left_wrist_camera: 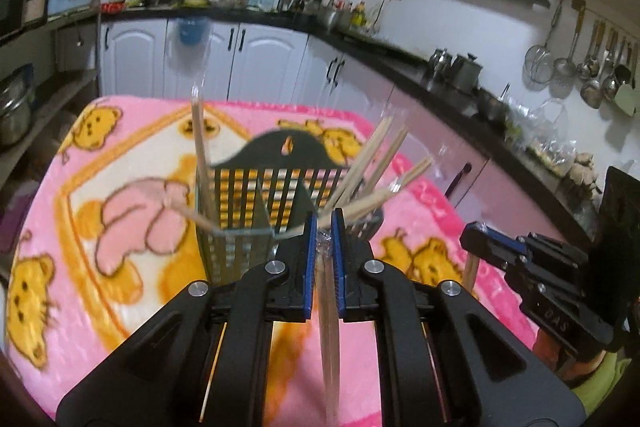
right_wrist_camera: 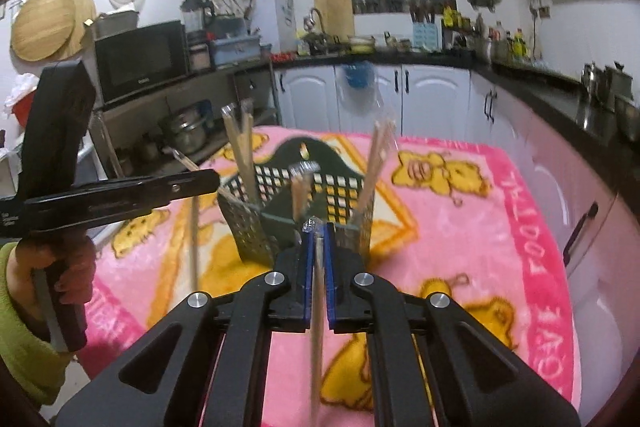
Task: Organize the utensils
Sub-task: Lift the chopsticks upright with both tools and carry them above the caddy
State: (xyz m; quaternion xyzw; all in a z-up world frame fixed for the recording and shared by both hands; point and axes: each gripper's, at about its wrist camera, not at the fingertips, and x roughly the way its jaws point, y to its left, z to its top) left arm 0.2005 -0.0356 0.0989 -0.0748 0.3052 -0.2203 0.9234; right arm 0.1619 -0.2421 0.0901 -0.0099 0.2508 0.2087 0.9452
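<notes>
A dark perforated utensil holder (left_wrist_camera: 256, 211) stands on the pink bear blanket (left_wrist_camera: 100, 219) and holds several wrapped wooden chopsticks (left_wrist_camera: 376, 155). My left gripper (left_wrist_camera: 325, 231) is shut on a wrapped chopstick (left_wrist_camera: 330, 327), just short of the holder's near rim. My right gripper (right_wrist_camera: 318, 239) is shut on another wrapped chopstick (right_wrist_camera: 316, 327), also close to the holder (right_wrist_camera: 304, 203). The right gripper shows at the right of the left wrist view (left_wrist_camera: 480, 239). The left gripper shows at the left of the right wrist view (right_wrist_camera: 200, 183), with its chopstick (right_wrist_camera: 195, 247) hanging below it.
White cabinets (left_wrist_camera: 256, 55) and a black counter with bottles and pots (left_wrist_camera: 460, 67) run behind the table. A shelf with a microwave (right_wrist_camera: 140, 59) and pots stands to the left. Ladles hang on the right wall (left_wrist_camera: 592, 59).
</notes>
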